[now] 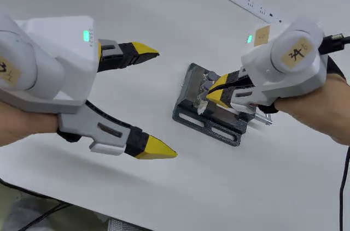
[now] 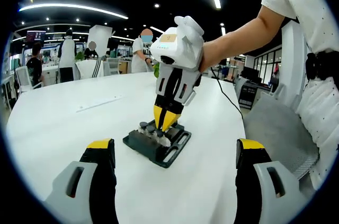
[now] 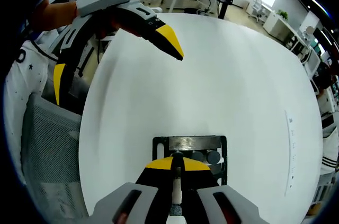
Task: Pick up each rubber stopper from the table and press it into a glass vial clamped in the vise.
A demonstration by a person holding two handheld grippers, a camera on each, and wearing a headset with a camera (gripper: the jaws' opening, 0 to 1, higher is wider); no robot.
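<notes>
While left gripper (image 1: 164, 104) gapes wide, right gripper (image 1: 213, 94) pinched closed over vise (image 1: 188, 116); tan labels (image 1: 298, 52) illegible.

Two grippers (image 1: 167, 104) (image 1: 211, 95), one vise (image 1: 188, 115)

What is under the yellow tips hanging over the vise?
The vise, with gray stoppers lined up in it. The right gripper has its tips shut and covers the spot right beneath, so that is hidden.

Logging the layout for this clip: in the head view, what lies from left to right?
White left gripper with yellow-tipped jaws → dark grey metal vise → person's bare forearm. The right gripper overlaps the vise, so it is left out.
</notes>
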